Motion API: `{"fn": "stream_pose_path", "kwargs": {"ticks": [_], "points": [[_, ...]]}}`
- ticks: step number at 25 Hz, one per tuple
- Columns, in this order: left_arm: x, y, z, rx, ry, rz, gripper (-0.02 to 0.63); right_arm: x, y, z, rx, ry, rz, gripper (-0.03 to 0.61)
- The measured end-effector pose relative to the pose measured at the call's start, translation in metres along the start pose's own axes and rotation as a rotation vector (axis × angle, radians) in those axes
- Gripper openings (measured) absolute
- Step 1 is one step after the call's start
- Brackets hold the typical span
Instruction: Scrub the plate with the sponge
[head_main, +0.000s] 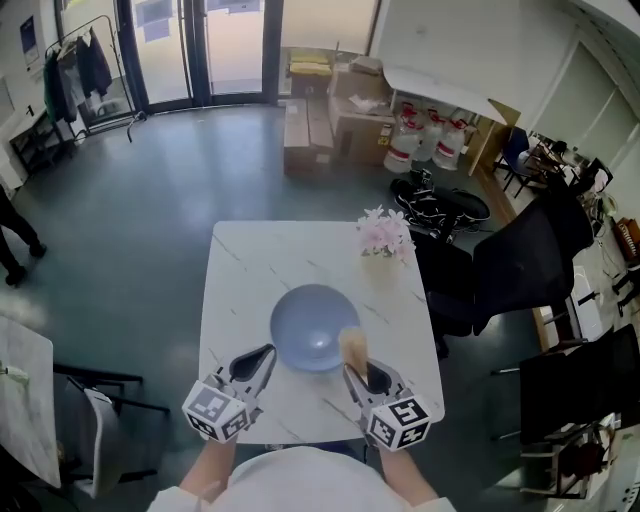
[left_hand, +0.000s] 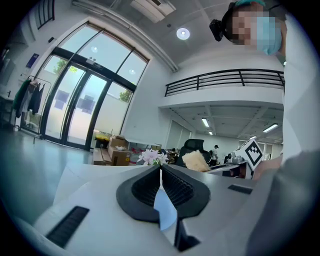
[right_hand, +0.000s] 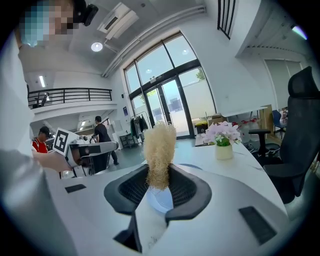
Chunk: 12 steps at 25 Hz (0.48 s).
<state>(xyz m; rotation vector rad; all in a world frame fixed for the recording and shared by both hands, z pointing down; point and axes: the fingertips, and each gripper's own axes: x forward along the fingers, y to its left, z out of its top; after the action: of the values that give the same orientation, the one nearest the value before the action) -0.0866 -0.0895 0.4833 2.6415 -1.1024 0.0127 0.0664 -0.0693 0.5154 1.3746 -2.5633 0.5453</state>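
Observation:
A round blue plate (head_main: 310, 335) lies on the white marble table (head_main: 240, 270), near its front edge. My right gripper (head_main: 350, 368) is at the plate's right front rim, shut on a tan fibrous sponge (head_main: 352, 345). In the right gripper view the sponge (right_hand: 160, 150) stands upright out of the closed jaws, and a sliver of plate (right_hand: 160, 199) shows below them. My left gripper (head_main: 266, 352) is by the plate's left front rim. Its jaws (left_hand: 160, 167) are pressed together with nothing seen between the tips. The plate (left_hand: 164, 207) shows blue beneath them.
A small vase of pink flowers (head_main: 384, 240) stands at the table's far right corner. A black office chair (head_main: 520, 265) is just right of the table. Cardboard boxes (head_main: 320, 120) are stacked on the floor beyond.

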Motion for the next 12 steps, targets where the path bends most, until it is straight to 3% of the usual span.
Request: {"fn": "stream_pose_path", "kwargs": {"ticks": [12], "points": [[0.048,0.028,-0.011,-0.052,0.031,0.041,0.04,0.029,-0.036,0.006,0.0,0.036,0.04,0.118]]}}
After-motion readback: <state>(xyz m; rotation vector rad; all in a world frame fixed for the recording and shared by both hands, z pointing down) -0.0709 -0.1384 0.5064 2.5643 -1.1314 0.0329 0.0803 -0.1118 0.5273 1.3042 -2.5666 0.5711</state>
